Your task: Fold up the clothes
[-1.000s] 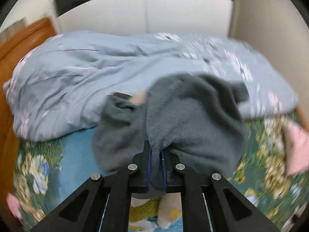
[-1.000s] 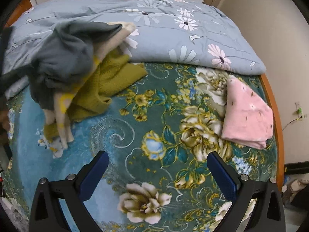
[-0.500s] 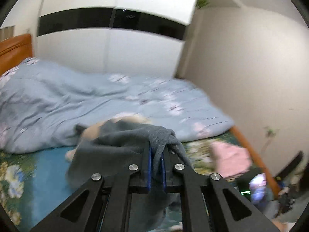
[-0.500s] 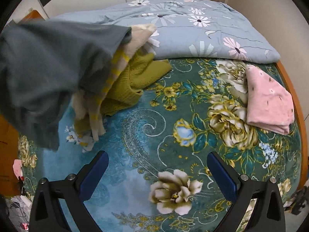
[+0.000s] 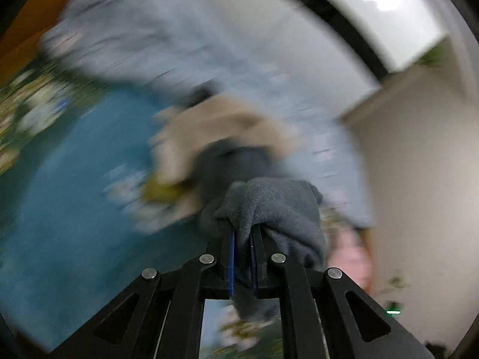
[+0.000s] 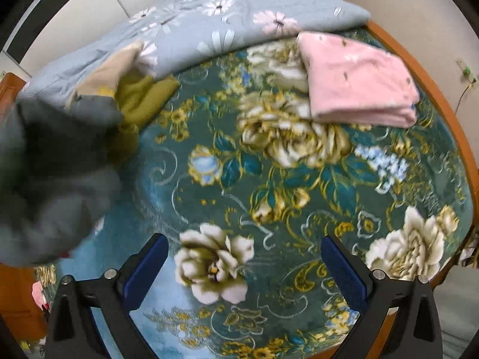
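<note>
a bed (image 6: pixel 299 185) fills the right wrist view, covered by a teal spread printed with big cream and gold flowers. a pale blue floral duvet (image 6: pixel 209 15) lies bunched along the bed's far edge. a pink folded cloth (image 6: pixel 356 80) sits near the bed's far right corner, just in front of the duvet and touching its edge. at the far left, an olive green garment (image 6: pixel 143 98) and a beige one (image 6: pixel 113 71) lie heaped against the duvet. a grey fleece garment (image 5: pixel 269 206) hangs over the bed's left edge (blurred in both views), raised above the spread. the left gripper (image 5: pixel 242 239) has its blue pads pressed together, pinching a fold of that grey fleece. the right gripper (image 6: pixel 244 269) is spread wide over the bed's near edge, with only the flowered spread between its fingers.
</note>
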Tool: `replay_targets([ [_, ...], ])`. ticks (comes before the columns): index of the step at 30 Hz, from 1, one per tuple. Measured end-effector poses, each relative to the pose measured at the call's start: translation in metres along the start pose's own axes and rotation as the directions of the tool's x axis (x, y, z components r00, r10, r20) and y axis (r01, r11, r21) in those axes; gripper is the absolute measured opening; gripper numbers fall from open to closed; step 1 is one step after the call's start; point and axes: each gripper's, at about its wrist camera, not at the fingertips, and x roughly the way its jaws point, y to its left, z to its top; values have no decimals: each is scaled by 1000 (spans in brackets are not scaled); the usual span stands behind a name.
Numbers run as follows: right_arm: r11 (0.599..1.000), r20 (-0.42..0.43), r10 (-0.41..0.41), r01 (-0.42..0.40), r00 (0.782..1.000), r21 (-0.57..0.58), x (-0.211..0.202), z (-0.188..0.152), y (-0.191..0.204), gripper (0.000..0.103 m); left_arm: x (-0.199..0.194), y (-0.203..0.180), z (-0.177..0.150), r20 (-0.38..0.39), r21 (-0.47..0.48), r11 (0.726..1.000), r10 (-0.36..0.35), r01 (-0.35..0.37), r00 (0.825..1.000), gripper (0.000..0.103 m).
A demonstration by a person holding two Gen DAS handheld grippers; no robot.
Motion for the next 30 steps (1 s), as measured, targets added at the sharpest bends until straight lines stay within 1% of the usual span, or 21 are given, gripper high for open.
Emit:
replay_targets([
  [1, 1000, -12, 11, -11, 1000, -7, 4, -3, 1, 103, 7, 14, -8, -30, -32, 998, 60, -61, 998, 8],
  [2, 1000, -21, 25, -26, 999, -17, 7, -7, 4, 103, 15, 27, -17, -63, -61, 991, 119, -123, 991, 8],
  [3, 999, -30, 40, -41, 999, -27, 11, -10, 7, 103, 22, 41, -25, -96, -89, 979, 177, -185, 980, 8],
  [5, 997, -48, 68, -70, 997, -44, 17, -17, 12, 103, 24, 49, -41, -127, -89, 965, 235, -247, 964, 7],
  [6, 996, -52, 78, -80, 996, -46, 19, -18, 12, 103, 23, 41, -48, -136, -61, 965, 247, -257, 959, 7],
  [9, 994, -60, 99, -102, 993, -33, 25, -19, 9, 103, 27, -8, -64, -152, 100, 973, 221, -207, 963, 7],
  [11, 994, -66, 105, -105, 992, -3, 28, -16, 0, 103, 34, -48, -71, -164, 180, 975, 161, -131, 973, 8],
  [13, 995, -67, 91, -89, 994, 37, 30, -14, -15, 103, 36, -104, -79, -185, 230, 973, 28, 15, 982, 8],
  [14, 996, -67, 74, -70, 995, 56, 31, -13, -23, 103, 25, -123, -78, -178, 220, 969, -74, 113, 981, 7],
  [15, 996, -68, 48, -42, 997, 80, 32, -13, -33, 103, 11, -138, -75, -159, 198, 956, -187, 217, 969, 4],
  [16, 994, -70, 27, -19, 997, 107, 32, -13, -44, 103, -4, -153, -71, -139, 178, 931, -298, 320, 944, 3],
  [17, 991, -73, 6, 3, 997, 133, 32, -13, -55, 103, -19, -167, -68, -115, 160, 893, -405, 420, 907, 3],
  [18, 988, -75, -6, 17, 997, 152, 30, -13, -64, 103, -40, -171, -62, -74, 170, 859, -478, 483, 875, 0],
  [19, 985, -77, -16, 29, 997, 171, 29, -13, -73, 103, -55, -164, -56, -34, 187, 848, -499, 496, 866, 0],
  [20, 981, -79, -35, 49, 996, 186, 28, -14, -82, 103, -65, -152, -51, -2, 198, 856, -487, 478, 873, 0],
  [22, 977, -87, -53, 70, 995, 201, 28, -15, -91, 103, -68, -108, -37, 50, 150, 919, -376, 366, 925, 0],
  [23, 977, -91, -56, 73, 994, 199, 28, -16, -92, 103, -61, -85, -32, 54, 93, 948, -310, 304, 949, 0],
  [24, 978, -96, -58, 76, 994, 195, 29, -18, -92, 103, -51, -53, -28, 47, 12, 972, -237, 236, 971, 0],
  [25, 980, -100, -59, 77, 993, 185, 30, -19, -90, 103, -44, -29, -28, 36, -50, 980, -189, 191, 981, 0],
  [27, 985, -106, -52, 69, 993, 161, 32, -22, -80, 103, -32, 4, -32, 15, -136, 981, -138, 138, 990, 0],
  [30, 987, -113, -58, 74, 992, 142, 35, -26, -65, 103, -19, 23, -40, -32, -142, 984, -111, 106, 993, 0],
])
